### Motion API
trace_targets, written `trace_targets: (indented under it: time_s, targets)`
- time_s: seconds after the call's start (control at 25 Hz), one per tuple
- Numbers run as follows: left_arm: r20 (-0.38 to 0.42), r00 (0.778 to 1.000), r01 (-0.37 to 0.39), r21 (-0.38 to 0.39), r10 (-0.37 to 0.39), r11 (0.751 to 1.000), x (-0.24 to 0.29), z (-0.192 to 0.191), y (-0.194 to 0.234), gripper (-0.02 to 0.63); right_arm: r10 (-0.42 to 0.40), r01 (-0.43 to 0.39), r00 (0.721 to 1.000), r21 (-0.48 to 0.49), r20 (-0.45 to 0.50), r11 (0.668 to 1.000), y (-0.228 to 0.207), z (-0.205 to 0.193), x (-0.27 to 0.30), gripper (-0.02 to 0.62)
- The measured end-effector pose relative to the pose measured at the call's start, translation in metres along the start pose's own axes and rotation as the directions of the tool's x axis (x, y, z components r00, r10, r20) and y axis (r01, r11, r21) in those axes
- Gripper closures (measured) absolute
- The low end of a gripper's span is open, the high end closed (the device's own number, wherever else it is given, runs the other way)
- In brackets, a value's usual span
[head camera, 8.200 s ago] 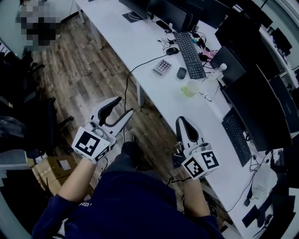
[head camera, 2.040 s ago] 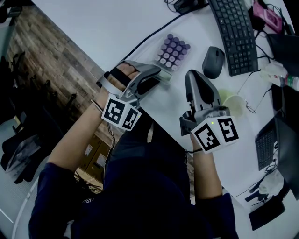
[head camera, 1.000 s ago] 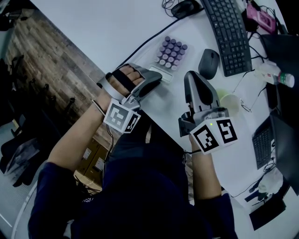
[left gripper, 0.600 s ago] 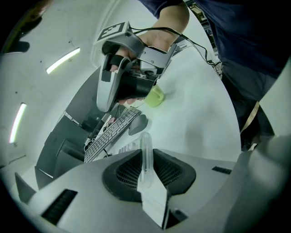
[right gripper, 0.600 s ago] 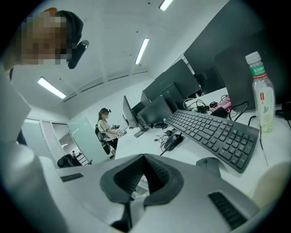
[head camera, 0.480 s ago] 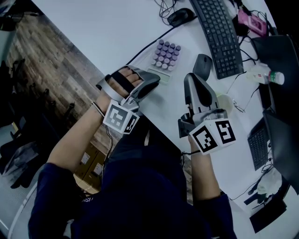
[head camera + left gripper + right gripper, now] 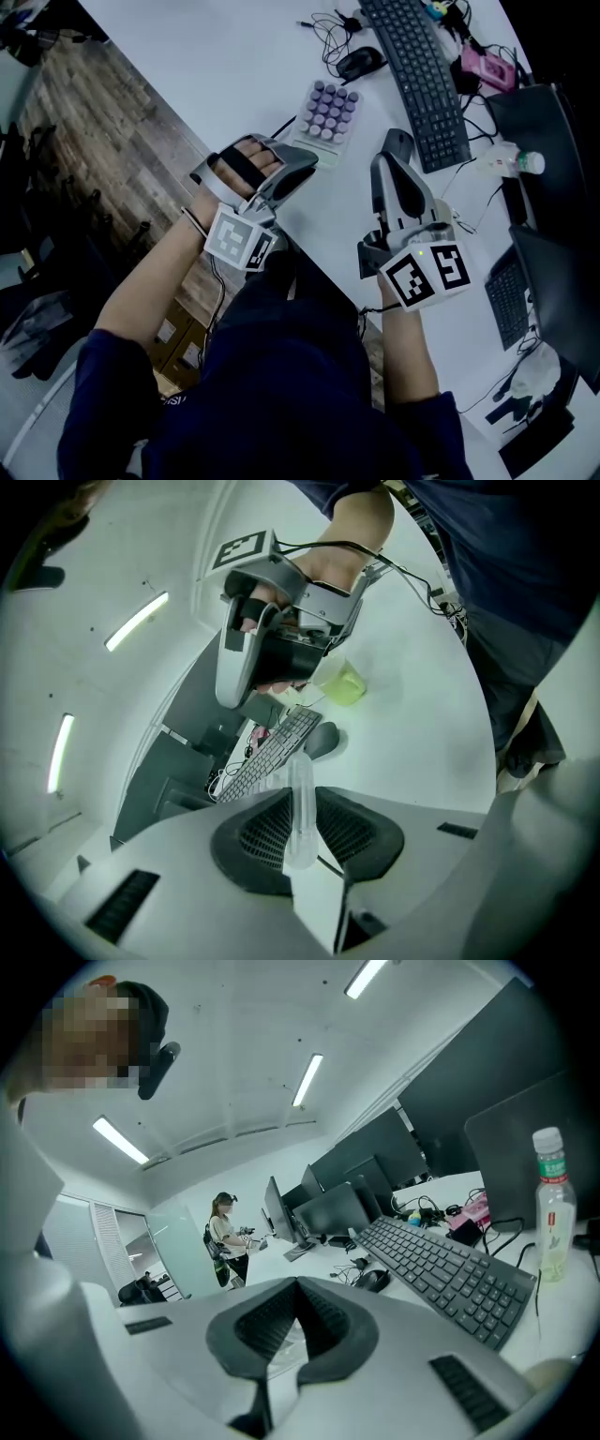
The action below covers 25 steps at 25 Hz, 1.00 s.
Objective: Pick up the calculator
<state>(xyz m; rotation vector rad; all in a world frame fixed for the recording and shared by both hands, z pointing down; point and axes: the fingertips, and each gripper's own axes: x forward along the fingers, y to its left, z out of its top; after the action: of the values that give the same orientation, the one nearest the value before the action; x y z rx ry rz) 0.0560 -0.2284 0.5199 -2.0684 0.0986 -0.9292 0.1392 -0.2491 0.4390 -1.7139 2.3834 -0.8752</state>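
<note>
left gripper [image 7: 302,165]: pads clamped on near end of calculator [image 7: 328,111], jaws angled down toward it | left hand [image 7: 242,167]: fingers wrapped through the handle, left forearm [image 7: 155,281] bare | right gripper [image 7: 386,161]: just right of calculator, apart from it, jaw tips together, nothing between | right forearm [image 7: 408,352]: bare, extended

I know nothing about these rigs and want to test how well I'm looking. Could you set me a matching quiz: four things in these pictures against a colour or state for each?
Things:
1. calculator
2. keyboard
3. cup
4. bottle

Descriptions:
A. pale green
B. clear, with a white cap
C. black, long, many keys
D. purple keys, its edge clamped in the left tool

Pairs: 1-D, 2-C, 3-A, 4-B
</note>
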Motion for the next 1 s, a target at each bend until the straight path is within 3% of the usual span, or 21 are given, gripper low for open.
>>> trace_targets:
  time_s: [0.48,1.0]
  targets:
    - [-0.022,0.991,-0.134,0.067,0.136,0.989,-0.044,0.004,0.063,0.511,0.022,-0.015,0.997,-0.087,0.078,0.996,0.034,0.054,-0.007,0.591]
    - [-0.012,0.964,-0.261,0.12,0.265,0.958,-0.093,0.019,0.122,0.512,0.053,-0.027,0.987,-0.174,0.15,0.984,0.072,0.102,-0.023,0.591]
